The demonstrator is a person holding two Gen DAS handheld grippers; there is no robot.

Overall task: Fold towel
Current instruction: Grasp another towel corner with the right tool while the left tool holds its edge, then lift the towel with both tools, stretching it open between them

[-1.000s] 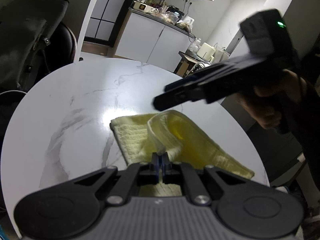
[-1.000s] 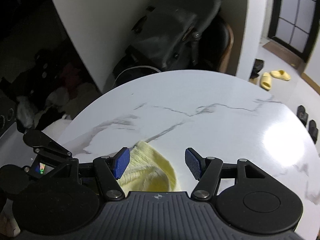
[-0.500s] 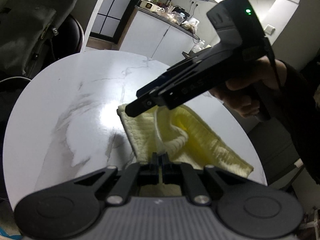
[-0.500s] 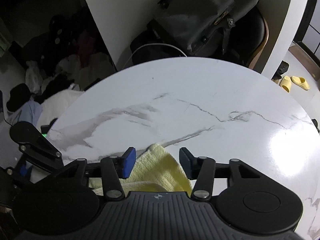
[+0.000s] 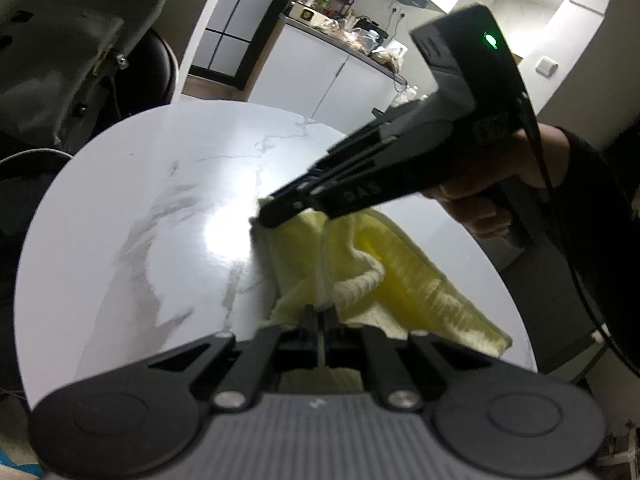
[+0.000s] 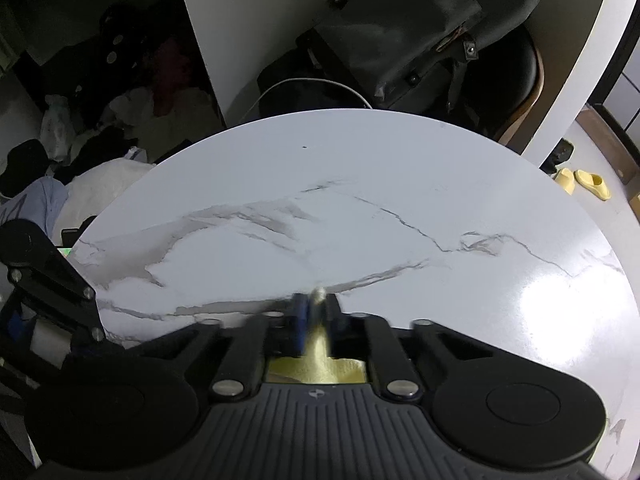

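A pale yellow terry-cloth towel (image 5: 404, 276) lies rumpled on the near right part of the round white marble-patterned tabletop (image 5: 160, 216), one long edge running toward the tabletop's near right rim and a fold of cloth standing up in a loop in the middle.

The left tongs (image 5: 319, 312) are closed on a bunched bit of the towel's near edge; a thin ridge of cloth rises from between the two black fingers and leads up into the loop.

The right tongs (image 5: 266, 216) reach in from the right of the left wrist view, pointing down and to the left, and their tip meets the towel's far left corner, which is lifted slightly off the marble. A hand (image 5: 480, 196) in a dark sleeve holds their black pistol-style handle, on which a small green light (image 5: 490, 42) glows. In the right wrist view the right tongs (image 6: 316, 308) are pinched together on that corner, with a tuft of yellow cloth poking out between the blue pads (image 6: 299, 312) and more towel (image 6: 320, 364) showing underneath, close to the tool's body.

Beyond the far left side of the tabletop stands a dark chair (image 6: 516, 64) with a grey bag (image 6: 420, 28) draped over it.
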